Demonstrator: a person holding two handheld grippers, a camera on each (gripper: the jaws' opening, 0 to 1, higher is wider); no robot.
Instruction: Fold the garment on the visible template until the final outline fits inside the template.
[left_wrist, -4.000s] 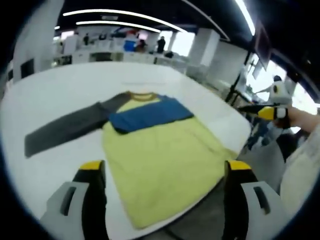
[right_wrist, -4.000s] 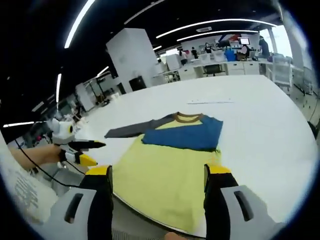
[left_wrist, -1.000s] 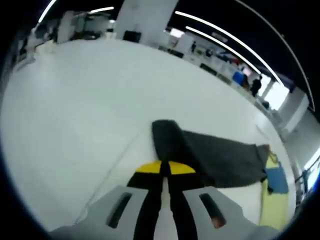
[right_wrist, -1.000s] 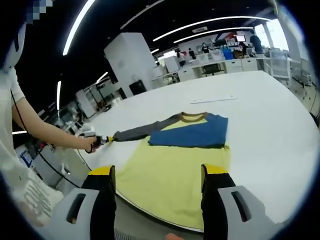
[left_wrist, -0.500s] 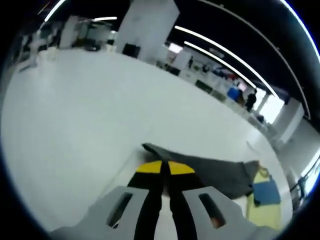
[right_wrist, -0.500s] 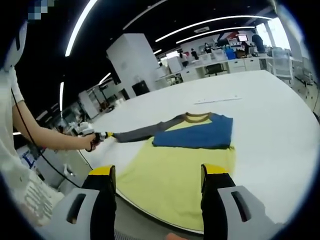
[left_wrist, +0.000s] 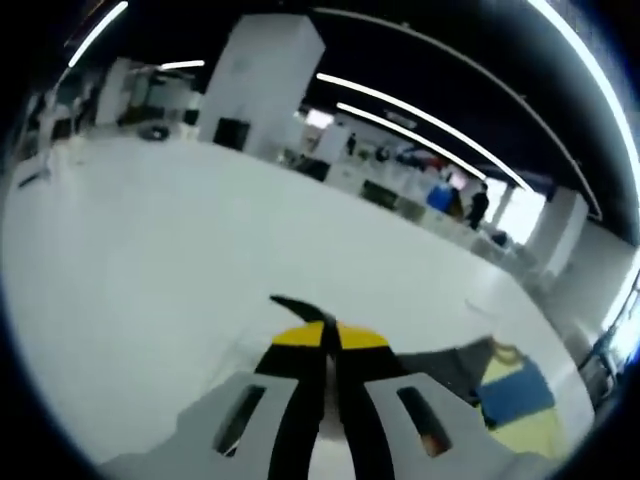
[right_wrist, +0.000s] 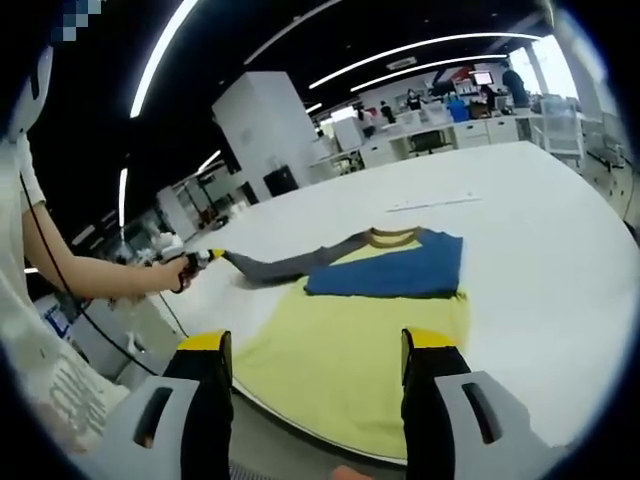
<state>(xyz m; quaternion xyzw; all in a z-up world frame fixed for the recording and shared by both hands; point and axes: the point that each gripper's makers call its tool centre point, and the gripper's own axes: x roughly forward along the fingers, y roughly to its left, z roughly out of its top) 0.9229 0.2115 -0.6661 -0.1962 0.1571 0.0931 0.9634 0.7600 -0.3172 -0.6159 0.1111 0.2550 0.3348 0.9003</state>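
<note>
A long-sleeved shirt lies on the white table (right_wrist: 540, 250). It has a yellow body (right_wrist: 350, 345), a brown collar (right_wrist: 393, 237), a blue sleeve (right_wrist: 395, 272) folded across the chest, and a grey sleeve (right_wrist: 290, 265) stretched out to the left. My left gripper (right_wrist: 212, 255), held by a person's hand (right_wrist: 172, 273), is shut on the grey sleeve's cuff and holds it raised above the table. In the left gripper view the cuff tip (left_wrist: 292, 303) pokes out beyond the left gripper (left_wrist: 328, 335). My right gripper (right_wrist: 320, 345) stands open at the shirt's hem with nothing in it.
A thin pale strip (right_wrist: 435, 203) lies on the table beyond the collar. The table's near edge (right_wrist: 300, 425) curves just under the hem. Desks, pillars and people stand far off behind the table. Bare table (left_wrist: 150, 230) spreads to the left of the sleeve.
My left gripper has lifted the grey cuff off the table, so the sleeve now slopes up from the shoulder. The right gripper has stayed still and open.
</note>
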